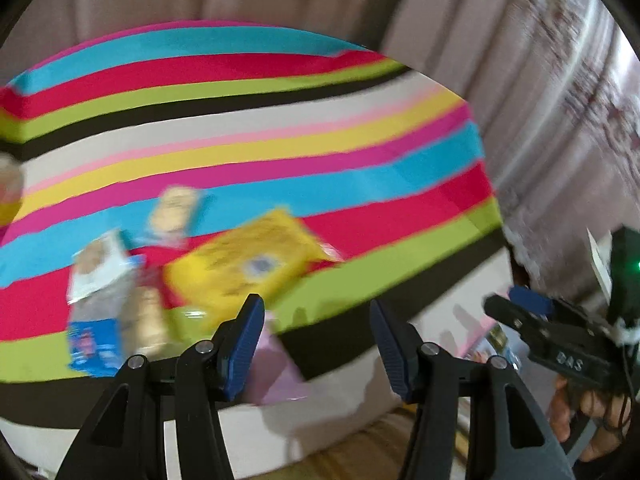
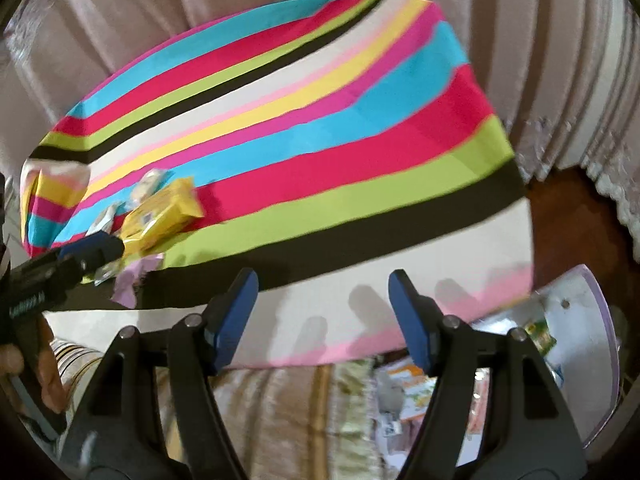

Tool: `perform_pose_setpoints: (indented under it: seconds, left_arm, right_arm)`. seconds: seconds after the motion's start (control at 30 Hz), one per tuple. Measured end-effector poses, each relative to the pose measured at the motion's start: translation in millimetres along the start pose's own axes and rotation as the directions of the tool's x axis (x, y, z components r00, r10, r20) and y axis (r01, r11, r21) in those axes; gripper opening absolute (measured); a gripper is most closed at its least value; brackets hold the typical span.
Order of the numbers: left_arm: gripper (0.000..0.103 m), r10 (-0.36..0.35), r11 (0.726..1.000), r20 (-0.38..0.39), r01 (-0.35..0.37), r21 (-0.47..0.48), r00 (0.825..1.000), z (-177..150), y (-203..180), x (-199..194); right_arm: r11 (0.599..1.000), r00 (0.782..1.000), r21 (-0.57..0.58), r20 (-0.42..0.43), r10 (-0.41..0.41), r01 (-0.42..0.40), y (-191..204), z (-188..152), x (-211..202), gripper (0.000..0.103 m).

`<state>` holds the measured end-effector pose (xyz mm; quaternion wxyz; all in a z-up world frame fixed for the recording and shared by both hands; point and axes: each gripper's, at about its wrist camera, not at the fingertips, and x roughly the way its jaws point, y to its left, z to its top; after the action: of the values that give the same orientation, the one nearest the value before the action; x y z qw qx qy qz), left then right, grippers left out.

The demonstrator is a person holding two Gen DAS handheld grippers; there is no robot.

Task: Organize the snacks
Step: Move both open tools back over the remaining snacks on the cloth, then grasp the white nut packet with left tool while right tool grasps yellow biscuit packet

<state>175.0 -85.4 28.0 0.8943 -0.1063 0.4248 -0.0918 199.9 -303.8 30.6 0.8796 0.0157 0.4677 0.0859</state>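
Note:
A heap of snack packets lies on the striped tablecloth (image 1: 280, 128). It holds a big yellow packet (image 1: 248, 264), blue-and-white biscuit packets (image 1: 100, 300) and a lilac packet (image 1: 276, 372) near the front edge. My left gripper (image 1: 318, 340) hangs just in front of the heap, open, with nothing between its fingers. In the right wrist view the yellow packet (image 2: 164, 212) and the left gripper (image 2: 100, 248) sit at the far left. My right gripper (image 2: 324, 308) is open and empty over the table's white front edge, well right of the heap. The picture is blurred.
A white tub (image 2: 576, 320) with several snack packets in it stands on the floor at the table's front right corner. Pale curtains (image 2: 520, 40) hang behind and beside the table. A patterned rug (image 2: 280, 408) lies below the front edge. A hand (image 1: 580, 408) holds the right gripper (image 1: 516, 304).

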Motion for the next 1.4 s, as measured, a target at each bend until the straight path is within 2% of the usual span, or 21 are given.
perform_pose_setpoints:
  seconds: [0.1, 0.2, 0.33, 0.43, 0.53, 0.67, 0.8, 0.9, 1.1, 1.23, 1.4]
  left_arm:
    - [0.056, 0.034, 0.994, 0.02, -0.031, -0.105, 0.999, 2, 37, -5]
    - [0.056, 0.064, 0.98, 0.03, -0.057, -0.191, 0.998, 4, 69, -8]
    - [0.065, 0.112, 0.951, 0.038, -0.096, -0.294, 0.993, 9, 108, -11]
    - [0.067, 0.133, 0.926, 0.031, -0.113, -0.361, 0.991, 12, 134, -8]
    - [0.067, 0.134, 0.901, -0.01, -0.126, -0.415, 0.991, 16, 150, 3]
    - [0.067, 0.095, 0.879, -0.046, -0.105, -0.464, 0.994, 22, 165, 19]
    - [0.067, 0.128, 0.873, -0.086, -0.153, -0.463, 0.988, 31, 164, 35]
    - [0.067, 0.182, 0.874, -0.106, -0.21, -0.437, 0.978, 35, 162, 47]
    - [0.065, 0.261, 0.908, -0.109, -0.282, -0.311, 0.959, 34, 151, 58]
    - [0.057, 0.263, 0.914, -0.095, -0.279, -0.295, 0.96, 31, 151, 55]
    - [0.056, 0.236, 0.918, -0.055, -0.241, -0.314, 0.97, 21, 156, 43]
  right_arm:
    - [0.999, 1.0, -0.051, 0.0, 0.013, -0.013, 22, 5, 5, 0.073]
    - [0.994, 1.0, -0.109, 0.01, 0.027, -0.026, 47, 11, 9, 0.079]
    - [0.988, 0.999, -0.151, -0.009, 0.045, -0.046, 70, 15, 19, 0.081]
    - [0.987, 0.997, -0.144, -0.022, 0.072, -0.074, 83, 19, 27, 0.082]
    - [0.988, 0.994, -0.117, -0.042, 0.1, -0.104, 96, 25, 37, 0.082]
    - [0.985, 0.988, -0.094, -0.077, 0.135, -0.142, 115, 30, 54, 0.082]
    - [0.983, 0.979, -0.049, -0.117, 0.168, -0.175, 130, 36, 70, 0.082]
    - [0.985, 0.976, -0.011, -0.137, 0.172, -0.175, 138, 41, 82, 0.082]
    - [0.981, 0.964, 0.093, -0.191, 0.183, -0.168, 144, 47, 107, 0.082]
    - [0.978, 0.96, 0.115, -0.202, 0.192, -0.172, 152, 54, 116, 0.082]
    - [0.984, 0.964, 0.088, -0.203, 0.172, -0.157, 166, 64, 127, 0.083]
